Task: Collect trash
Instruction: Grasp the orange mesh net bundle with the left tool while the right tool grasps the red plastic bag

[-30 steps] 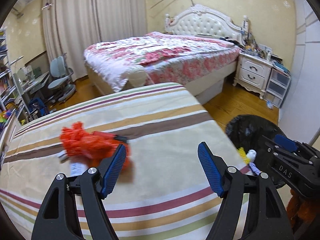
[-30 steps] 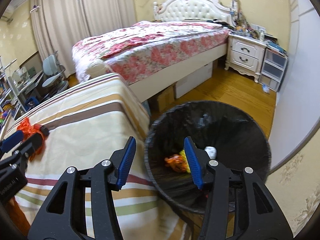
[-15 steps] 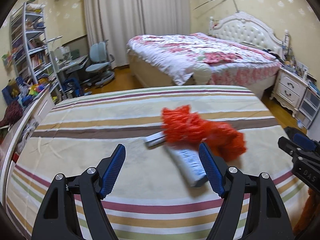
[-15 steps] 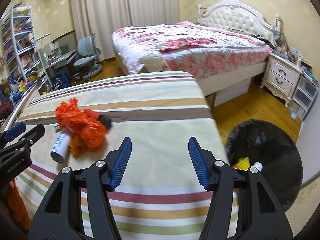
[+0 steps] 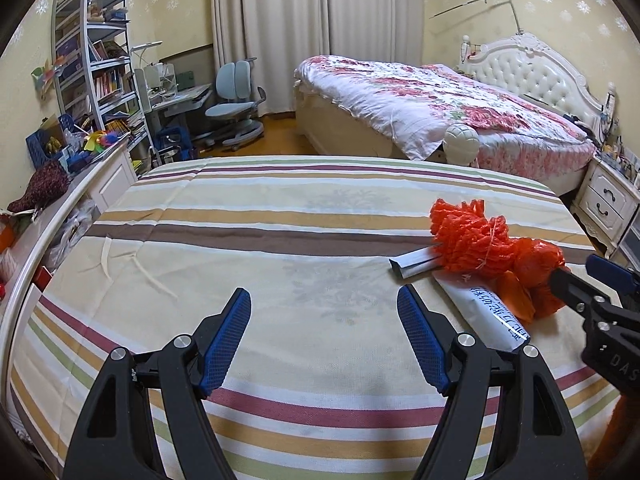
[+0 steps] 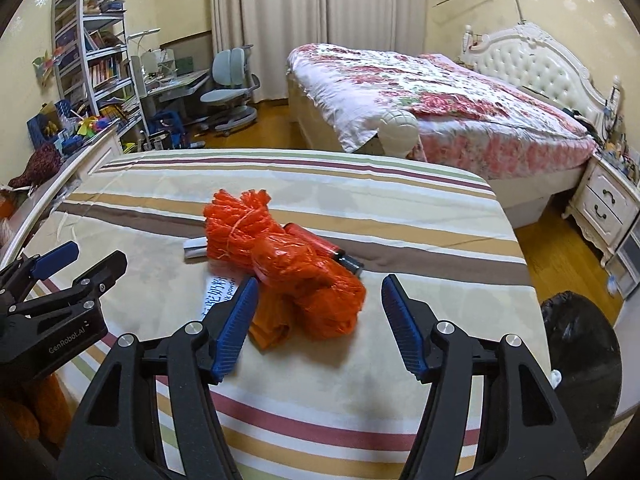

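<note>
- On the striped tabletop point(image 6: 400, 216), near its right half, lies a heap of trash: an orange net bag point(image 6: 288, 268), bunched and tied at one end with string.
- Under the net bag, partly hidden, sit a white packet point(image 5: 486, 312) with printed writing, a flat grey strip point(image 5: 414, 262) poking out to the side, and a red tube with a dark cap point(image 6: 324, 250) along the far edge of the net.
- Off the right edge of the tabletop, down on the wooden floor, stands a bin lined with a black bag point(image 6: 580, 364); a small white scrap shows at its rim.
- Beyond the tabletop stands a bed with a flowered cover point(image 6: 440, 104), a white nightstand point(image 6: 608, 204) to its right, and a desk chair point(image 5: 234, 108) and bookshelf point(image 5: 96, 68) to the left.
- Nothing stands between either tool and the heap.
- Left tool point(image 5: 324, 336): its jaws stand wide apart over bare cloth, holding nothing; the heap lies to its right, the packet's end just beside the right finger.
- Right tool point(image 6: 316, 320): its jaws are opening, and the near end of the net bag lies between the blue pads point(image 6: 236, 320), close beside the left one; whether that pad touches the net I cannot tell.
</note>
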A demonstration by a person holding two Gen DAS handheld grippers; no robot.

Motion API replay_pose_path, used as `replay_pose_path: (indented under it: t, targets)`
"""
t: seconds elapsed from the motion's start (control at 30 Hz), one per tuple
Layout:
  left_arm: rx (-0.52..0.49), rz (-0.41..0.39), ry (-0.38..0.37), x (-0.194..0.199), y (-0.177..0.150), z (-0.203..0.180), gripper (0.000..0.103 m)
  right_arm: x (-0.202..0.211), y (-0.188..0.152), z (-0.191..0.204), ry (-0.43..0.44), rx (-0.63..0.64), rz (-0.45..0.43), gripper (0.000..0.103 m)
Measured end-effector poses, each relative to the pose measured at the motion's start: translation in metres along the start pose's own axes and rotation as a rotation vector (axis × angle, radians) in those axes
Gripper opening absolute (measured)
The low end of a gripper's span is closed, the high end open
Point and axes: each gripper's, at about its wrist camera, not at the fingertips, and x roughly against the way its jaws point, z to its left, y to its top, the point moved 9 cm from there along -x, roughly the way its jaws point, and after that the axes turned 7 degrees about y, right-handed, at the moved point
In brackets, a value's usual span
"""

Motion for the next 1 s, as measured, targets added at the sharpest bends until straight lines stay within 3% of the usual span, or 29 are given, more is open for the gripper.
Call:
replay_pose_path:
  t: [0.17, 0.23, 0.33, 0.73, 1.0]
  targets:
    - [0.000, 0.005, -0.019, -0.001, -0.001, -0.004, 0.074, -0.017, 0.000, 0.005, -0.006, 0.012, 0.027, 0.062]
    - [-0.007, 0.003, -0.025, -0.002, -0.001, -0.006, 0.074, -0.019, 0.001, 0.002, -0.020, 0.008, 0.025, 0.051]
    - [-0.013, 0.003, -0.034, -0.002, 0.000, -0.012, 0.074, -0.015, 0.002, -0.001, -0.009, -0.003, 0.016, 0.045]
    - [-0.045, -0.018, -0.094, 0.003, 0.014, -0.045, 0.075, 0.008, 0.002, -0.070, -0.113, -0.097, -0.005, 0.044]
    - [-0.106, -0.022, -0.110, -0.001, 0.019, -0.074, 0.076, -0.003, -0.002, -0.090, -0.106, -0.146, -0.015, 0.044]
